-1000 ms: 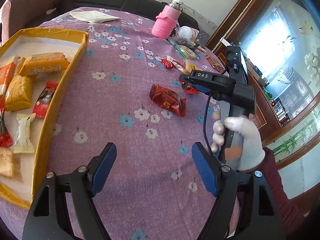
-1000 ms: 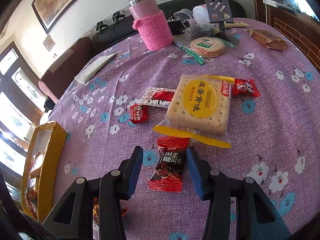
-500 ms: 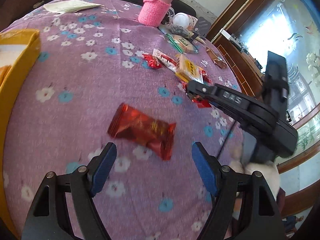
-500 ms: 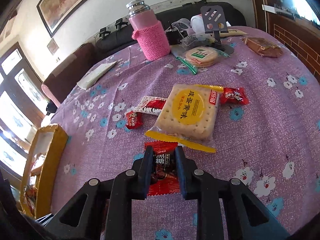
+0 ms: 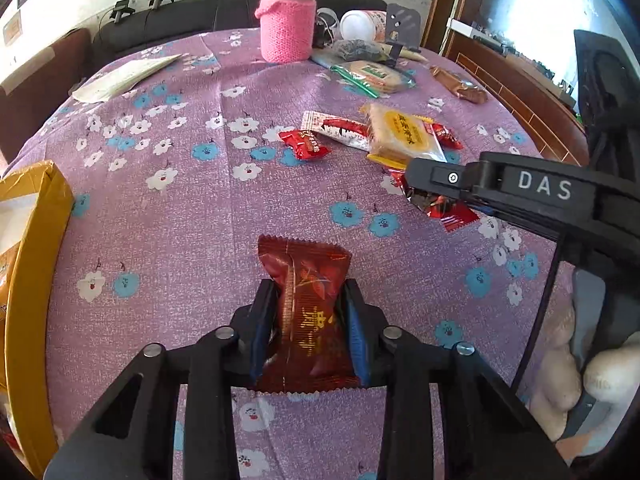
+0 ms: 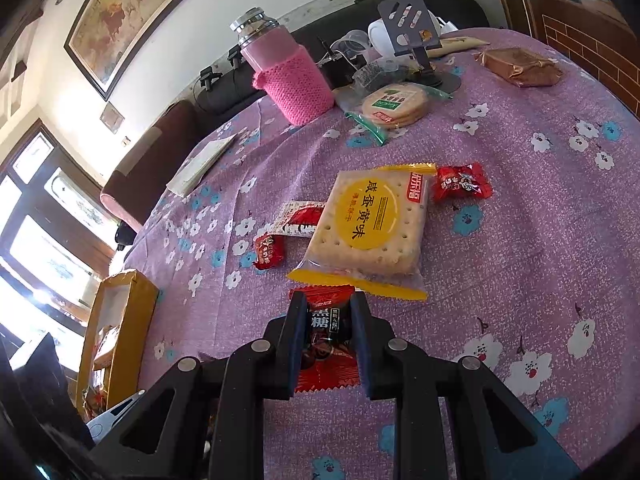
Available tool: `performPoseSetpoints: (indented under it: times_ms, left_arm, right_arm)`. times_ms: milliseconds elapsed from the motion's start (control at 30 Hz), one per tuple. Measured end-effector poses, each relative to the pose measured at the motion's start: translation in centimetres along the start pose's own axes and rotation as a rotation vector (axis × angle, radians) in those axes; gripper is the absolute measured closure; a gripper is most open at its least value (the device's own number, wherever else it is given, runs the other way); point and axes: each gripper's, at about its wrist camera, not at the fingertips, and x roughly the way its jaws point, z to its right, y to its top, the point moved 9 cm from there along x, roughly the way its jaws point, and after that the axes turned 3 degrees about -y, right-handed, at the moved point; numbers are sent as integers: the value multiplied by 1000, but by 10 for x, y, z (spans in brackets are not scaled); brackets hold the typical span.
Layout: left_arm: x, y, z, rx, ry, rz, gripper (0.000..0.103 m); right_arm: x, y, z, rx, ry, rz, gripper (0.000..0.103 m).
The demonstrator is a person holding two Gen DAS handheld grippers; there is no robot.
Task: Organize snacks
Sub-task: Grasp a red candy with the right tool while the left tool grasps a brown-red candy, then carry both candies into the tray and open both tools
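My left gripper [image 5: 308, 308] is shut on a dark red snack packet [image 5: 306, 304] on the purple flowered tablecloth [image 5: 180, 216]. My right gripper [image 6: 325, 320] is shut on a small red and black candy packet [image 6: 326, 344], which also shows in the left wrist view [image 5: 438, 204] under the right gripper's black body. A square cracker pack with a yellow label [image 6: 370, 224], a white and red sachet [image 6: 298, 220] and two red candies [image 6: 269, 251] [image 6: 460, 186] lie just beyond. The yellow box [image 5: 36, 216] holding snacks stands at the left.
A pink knit-covered flask [image 6: 294, 76] stands at the back, with a round biscuit pack [image 6: 394, 106], a black phone stand [image 6: 416, 40], a white cup [image 5: 358, 26] and a brown packet [image 6: 520, 66] near it. A folded paper [image 5: 124, 78] lies back left. A dark sofa lies behind.
My left gripper swung away from the box, moved onto the dark red packet and shut on it. My right gripper shut on the small red and black candy packet.
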Motion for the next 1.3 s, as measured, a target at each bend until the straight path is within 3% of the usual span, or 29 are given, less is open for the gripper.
performPoseSetpoints:
  times_ms: [167,367,500,700,900,1133,1300]
  left_arm:
    - [-16,-2,-12,-67,-47,38,74]
    - [-68,-7,-46,-162,-79,123,73]
    - [-117,-22,-95,-252,-48,201,73]
    - [-170,-56,-184,-389,62,266,73]
    - [-169,-92,-233,-496,91,244,73]
    - [-152,-104,-242,-514,62,205,73]
    - [-146,-104,-244,-511,63,200,73]
  right_arm:
    - [-2,-1,-10,-37,21,15,80]
    - [-8,-7,-35,-115,53,48,80]
    - [-12,-13,-51,-162,52,69,80]
    - [-22,-26,-84,-199,66,64,80]
    - [-28,-58,-159,-285,161,1,80]
    - [-18,-106,-261,-439,260,-100,81]
    - [7,-131,-304,-509,262,-155,81]
